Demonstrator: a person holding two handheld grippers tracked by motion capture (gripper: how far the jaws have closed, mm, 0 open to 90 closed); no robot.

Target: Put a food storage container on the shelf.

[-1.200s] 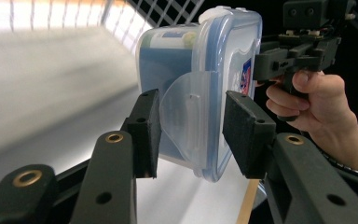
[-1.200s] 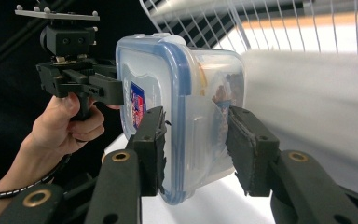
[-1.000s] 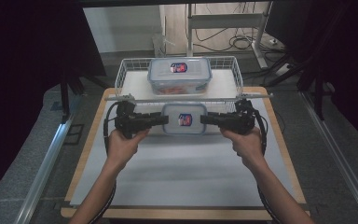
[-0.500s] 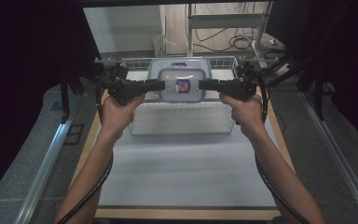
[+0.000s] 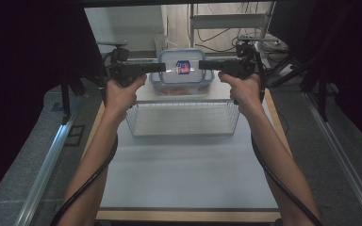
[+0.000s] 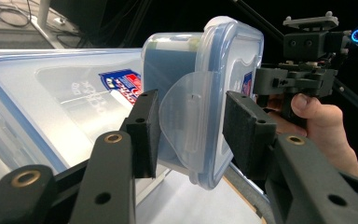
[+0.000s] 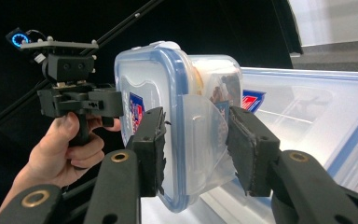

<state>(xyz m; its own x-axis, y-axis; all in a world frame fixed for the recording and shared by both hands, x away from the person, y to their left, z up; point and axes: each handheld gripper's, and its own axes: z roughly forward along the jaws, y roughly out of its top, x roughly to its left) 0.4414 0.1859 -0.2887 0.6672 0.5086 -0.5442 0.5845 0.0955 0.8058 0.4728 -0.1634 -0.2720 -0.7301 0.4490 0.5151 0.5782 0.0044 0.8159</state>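
Mid-carry: lidded container [image 5: 182, 70] pinched endwise between left gripper [image 5: 156, 68] and right gripper [image 5: 206, 64], apparently over a second container [image 6: 51, 98]; level lowering next.

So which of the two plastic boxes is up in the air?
The small box, clamped at its ends by the left gripper and the right gripper. The big box lies below it.

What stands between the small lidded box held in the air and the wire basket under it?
The small clear plastic box with blue-rimmed lid hangs between the left gripper and right gripper. A bigger clear box with red contents lies under it in the white wire basket.
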